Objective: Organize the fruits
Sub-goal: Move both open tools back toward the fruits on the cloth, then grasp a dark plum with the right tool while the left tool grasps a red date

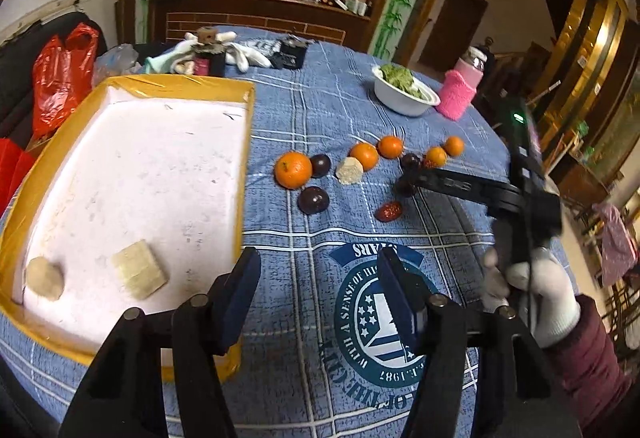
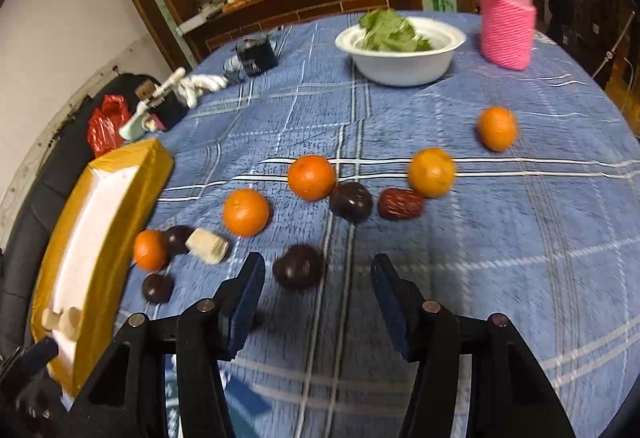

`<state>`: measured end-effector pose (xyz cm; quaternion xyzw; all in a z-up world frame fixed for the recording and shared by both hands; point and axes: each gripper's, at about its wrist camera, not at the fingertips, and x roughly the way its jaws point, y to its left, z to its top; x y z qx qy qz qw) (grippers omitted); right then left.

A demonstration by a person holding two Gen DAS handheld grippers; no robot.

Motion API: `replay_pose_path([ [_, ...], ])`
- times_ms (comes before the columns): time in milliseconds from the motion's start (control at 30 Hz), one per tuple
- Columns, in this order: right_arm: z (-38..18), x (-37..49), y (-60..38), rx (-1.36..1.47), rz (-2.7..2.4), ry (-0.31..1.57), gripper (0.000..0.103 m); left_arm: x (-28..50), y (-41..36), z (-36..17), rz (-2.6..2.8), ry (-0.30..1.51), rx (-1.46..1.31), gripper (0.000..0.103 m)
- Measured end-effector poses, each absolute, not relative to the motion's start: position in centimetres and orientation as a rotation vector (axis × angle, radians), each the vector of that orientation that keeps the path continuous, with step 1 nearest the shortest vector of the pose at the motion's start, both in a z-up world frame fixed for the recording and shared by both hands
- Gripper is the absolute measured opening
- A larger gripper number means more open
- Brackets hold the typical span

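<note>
Only the left wrist view shows two pale pieces (image 1: pixel 138 274) inside the tray (image 1: pixel 176 84), while both the left gripper (image 1: pixel 316 278) and right gripper (image 2: pixel 318 288) are spread wide, holding nothing, above the scattered oranges (image 2: pixel 245 212).

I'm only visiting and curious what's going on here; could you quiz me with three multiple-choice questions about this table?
1. Where do the two pale blocks lie?
A) in the yellow-rimmed tray
B) in the white bowl
C) on the cloth

2. How many oranges are on the cloth?
A) three
B) five
C) eight

3. How is the right hand-held gripper?
A) shut on an orange
B) shut, empty
C) open

Answers: 1 A, they rest on the tray's white floor; 2 B, five show in both views; 3 C, its fingers stand apart, holding nothing.
</note>
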<state>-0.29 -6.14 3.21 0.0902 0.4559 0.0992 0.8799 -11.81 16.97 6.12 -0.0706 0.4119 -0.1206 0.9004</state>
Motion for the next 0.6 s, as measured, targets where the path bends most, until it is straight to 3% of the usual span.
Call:
replay_pose_path([
  [100,2.3,0.2,-5.5,0.177,0.201,0.951,0.059,-11.1,15.3,5.7,-0.291,0.867,-0.113,0.06],
  [233,2.0,-0.5,-5.5,0.201,0.261,0.923,0.029,-9.7,12.6,5.3,-0.322,0.88,-0.059,0.06],
  [600,3.7,-0.6,-8.7,0.329,0.282,0.87,0.029,-3.4,5.1,1.2,-0.345,0.966,0.121,0.059],
])
